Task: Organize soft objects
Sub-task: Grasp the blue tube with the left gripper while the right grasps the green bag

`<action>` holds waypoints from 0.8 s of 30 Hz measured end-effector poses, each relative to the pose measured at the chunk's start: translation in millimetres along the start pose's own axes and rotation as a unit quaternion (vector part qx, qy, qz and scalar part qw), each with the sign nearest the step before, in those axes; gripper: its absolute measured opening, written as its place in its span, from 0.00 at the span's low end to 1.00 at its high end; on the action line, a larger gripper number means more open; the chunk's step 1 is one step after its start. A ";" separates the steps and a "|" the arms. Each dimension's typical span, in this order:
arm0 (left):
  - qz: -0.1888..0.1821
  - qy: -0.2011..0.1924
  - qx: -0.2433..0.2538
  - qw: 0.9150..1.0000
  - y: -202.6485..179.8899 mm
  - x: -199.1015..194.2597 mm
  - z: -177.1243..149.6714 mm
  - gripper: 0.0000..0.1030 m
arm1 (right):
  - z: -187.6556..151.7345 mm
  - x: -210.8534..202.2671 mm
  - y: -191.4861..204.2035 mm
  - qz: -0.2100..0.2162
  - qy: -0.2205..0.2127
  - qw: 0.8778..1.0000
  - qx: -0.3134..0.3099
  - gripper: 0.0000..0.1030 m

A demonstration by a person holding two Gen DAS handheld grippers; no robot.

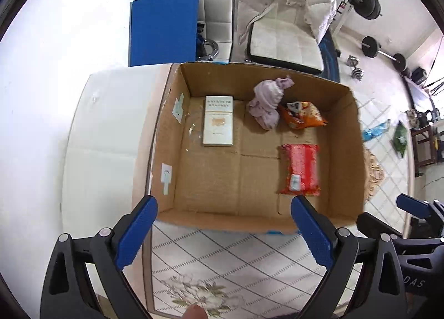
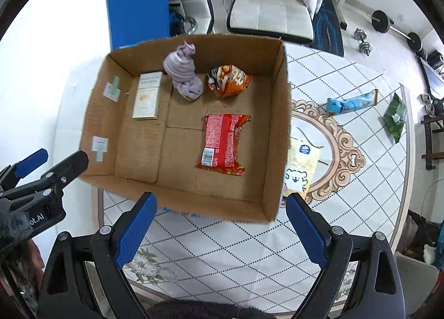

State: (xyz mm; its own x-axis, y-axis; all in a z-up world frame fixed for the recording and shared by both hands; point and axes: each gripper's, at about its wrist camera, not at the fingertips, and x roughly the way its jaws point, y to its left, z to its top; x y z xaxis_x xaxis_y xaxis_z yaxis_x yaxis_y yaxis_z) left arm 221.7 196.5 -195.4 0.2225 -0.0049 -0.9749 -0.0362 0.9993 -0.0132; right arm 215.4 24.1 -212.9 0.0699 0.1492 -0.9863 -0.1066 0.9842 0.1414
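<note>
Cardboard box point(image 2: 277, 113) sits just ahead of both tools, its near wall level with their fingertips. The left gripper point(image 1: 223, 233) and the right gripper point(image 2: 220, 228) both hold their blue pads spread wide with nothing between them.

Inside the box, seen from the right gripper: a lilac cloth bundle point(image 2: 184, 75) at the far wall, an orange snack bag point(image 2: 229, 80) just right of it, a red noodle packet point(image 2: 223, 144) nearer and dead ahead, and a pale flat carton point(image 2: 147, 95) far left.

Outside the box, on the patterned tabletop point(image 2: 222, 247) to the right gripper's right, three things are not yet stowed: a yellow pouch with a cartoon face point(image 2: 299, 166) touching the box's right wall, a blue wrapper point(image 2: 351, 102) farther off, and a green packet point(image 2: 395, 116) near the table's far right edge.

The pouch looks the likeliest next pick for the right gripper. It appears light, limp and glossy, so it would probably buckle and slide under the pads; pinching across its free right edge, away from the box wall, seems safest. Its lower end is partly hidden behind the box corner, so how much of it lies flat I cannot tell.
</note>
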 end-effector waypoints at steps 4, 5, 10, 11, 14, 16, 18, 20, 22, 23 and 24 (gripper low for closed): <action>0.005 -0.014 0.003 1.000 -5.5 -20.7 -6.5 0.96 | -13.2 -18.5 -0.6 0.023 -0.009 1.000 -0.002 0.93; 0.006 -0.018 0.004 1.000 -7.4 -25.4 -6.7 0.96 | -15.0 -21.9 -1.6 0.027 -0.011 1.000 -0.002 0.93; 0.021 -0.041 0.029 0.999 -33.2 -44.1 0.6 0.96 | -21.3 -37.8 -32.3 0.057 -0.019 0.998 0.025 0.93; 0.023 -0.047 0.041 0.998 -44.3 -47.2 4.2 0.96 | -21.4 -39.3 -42.0 0.058 -0.019 0.998 0.033 0.93; 0.019 -0.065 0.080 0.995 -85.2 -53.3 16.2 0.96 | -23.7 -47.7 -87.3 0.056 -0.024 0.996 0.069 0.93; 0.009 -0.072 0.116 0.991 -125.6 -53.1 28.5 0.96 | -24.2 -53.4 -126.2 0.048 -0.028 0.994 0.098 0.93; -0.004 -0.070 0.155 0.985 -163.0 -48.5 39.4 0.96 | -23.9 -56.2 -170.5 0.035 -0.029 0.990 0.131 0.93; -0.009 -0.073 0.210 0.975 -213.6 -39.6 50.2 0.96 | -21.8 -54.2 -214.5 0.025 -0.026 0.986 0.163 0.93; -0.003 -0.074 0.267 0.961 -266.7 -24.4 61.0 0.96 | -16.7 -48.9 -255.8 0.024 -0.021 0.981 0.193 0.93; -0.001 -0.071 0.287 0.955 -287.0 -16.5 64.8 0.96 | -13.8 -45.2 -274.4 0.024 -0.020 0.978 0.206 0.93; 0.005 -0.067 0.304 0.950 -307.2 -6.7 68.6 0.96 | -9.5 -39.6 -297.2 0.020 -0.015 0.975 0.221 0.93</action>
State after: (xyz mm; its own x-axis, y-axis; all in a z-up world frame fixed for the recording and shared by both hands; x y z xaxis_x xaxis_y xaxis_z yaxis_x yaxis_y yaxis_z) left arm 298.1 -107.8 -169.5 0.3485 -0.0317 -0.9368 0.5211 0.8373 0.1655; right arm 234.9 -275.2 -216.6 0.1049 0.1849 -0.9771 0.3278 0.9212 0.2095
